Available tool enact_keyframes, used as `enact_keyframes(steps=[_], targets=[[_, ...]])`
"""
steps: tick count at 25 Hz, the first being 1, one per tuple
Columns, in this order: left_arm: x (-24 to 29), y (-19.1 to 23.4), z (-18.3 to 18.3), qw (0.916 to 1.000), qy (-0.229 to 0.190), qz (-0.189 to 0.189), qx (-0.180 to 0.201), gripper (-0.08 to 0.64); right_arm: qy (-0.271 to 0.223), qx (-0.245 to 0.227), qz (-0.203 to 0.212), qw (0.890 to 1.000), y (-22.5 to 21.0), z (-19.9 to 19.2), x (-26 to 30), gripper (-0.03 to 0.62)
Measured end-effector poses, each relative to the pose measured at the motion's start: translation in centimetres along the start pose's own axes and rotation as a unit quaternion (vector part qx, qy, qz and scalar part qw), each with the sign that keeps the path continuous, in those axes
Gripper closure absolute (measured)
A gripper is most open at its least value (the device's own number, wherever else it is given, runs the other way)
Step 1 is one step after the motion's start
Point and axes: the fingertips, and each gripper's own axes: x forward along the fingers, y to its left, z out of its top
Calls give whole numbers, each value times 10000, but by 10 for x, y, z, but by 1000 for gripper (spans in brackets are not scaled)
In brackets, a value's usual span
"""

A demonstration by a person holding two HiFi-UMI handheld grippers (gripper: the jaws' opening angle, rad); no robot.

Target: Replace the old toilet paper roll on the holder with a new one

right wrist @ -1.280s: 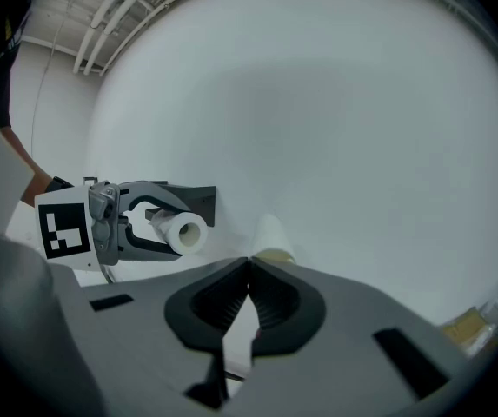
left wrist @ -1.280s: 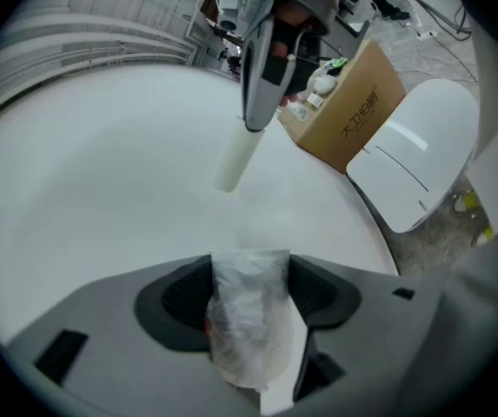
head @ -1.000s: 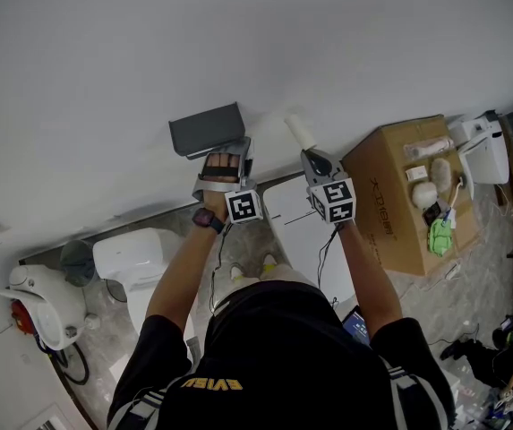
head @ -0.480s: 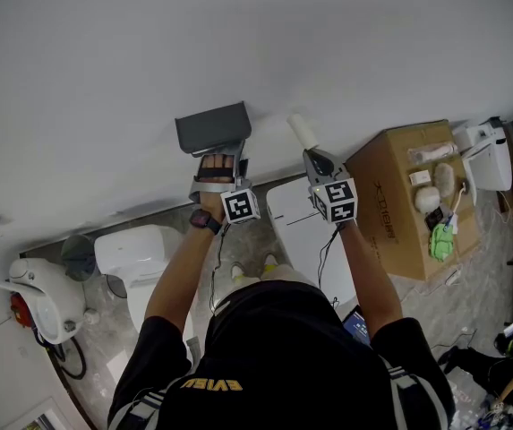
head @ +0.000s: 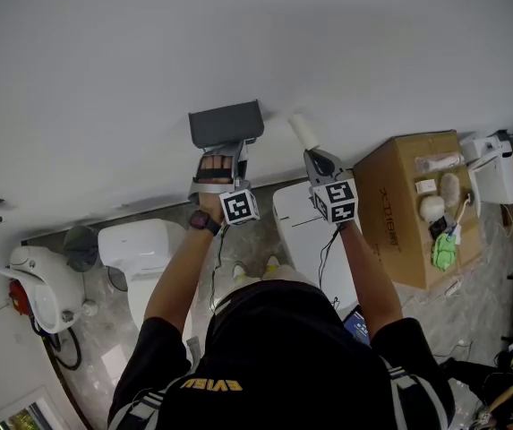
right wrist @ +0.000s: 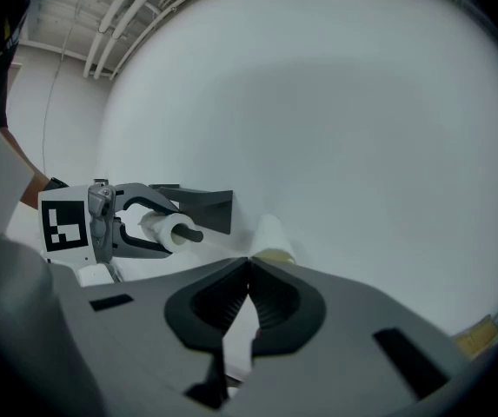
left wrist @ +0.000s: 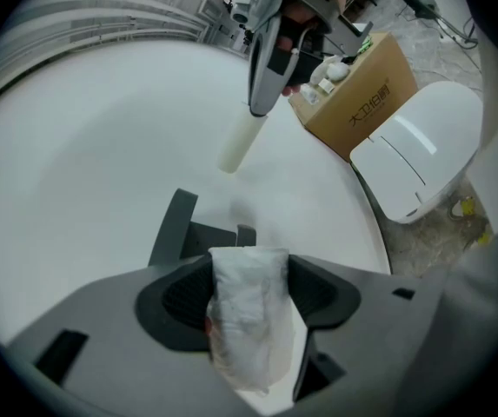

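While your left gripper (head: pixel 225 155) clamps the new roll (left wrist: pixel 247 311) against the holder (head: pixel 226 124), upper centre, and your right gripper (head: pixel 314 161) pinches the old tube (head: pixel 303 131), releasing before the roll seats could drop it.

Soft, bright, even light fills all three views, leaving no glare on the white wall (head: pixel 238 43) and only a faint, blurry-edged shadow just beside the grey toilet paper holder (head: pixel 226 124). To the right of the holder, the pale cardboard tube (head: pixel 303 132) barely stands out from that wall. Both gripper views are strongly fisheyed, bowing straight lines and darkening to black at the corners, and in the left gripper view the wrapped toilet paper roll (left wrist: pixel 249 315) just below the holder looks soft and out of focus.
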Motion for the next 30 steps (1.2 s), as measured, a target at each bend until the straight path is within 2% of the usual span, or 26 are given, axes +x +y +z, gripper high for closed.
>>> enact_keyframes(steps=[5, 18, 26, 30], targets=[[-6, 0, -5, 9999, 34, -119, -62, 287, -12, -30, 73, 10000, 7, 4, 2, 594], [-8, 1, -7, 9999, 126, -57, -52, 290, -43, -52, 47, 10000, 4, 7, -2, 594], [-14, 3, -7, 9990, 77, -2, -432, 276, -38, -43, 31, 10000, 4, 6, -3, 594], [-24, 2, -11, 9982, 41, 155, -574, 296, -39, -46, 30, 10000, 3, 7, -4, 594]])
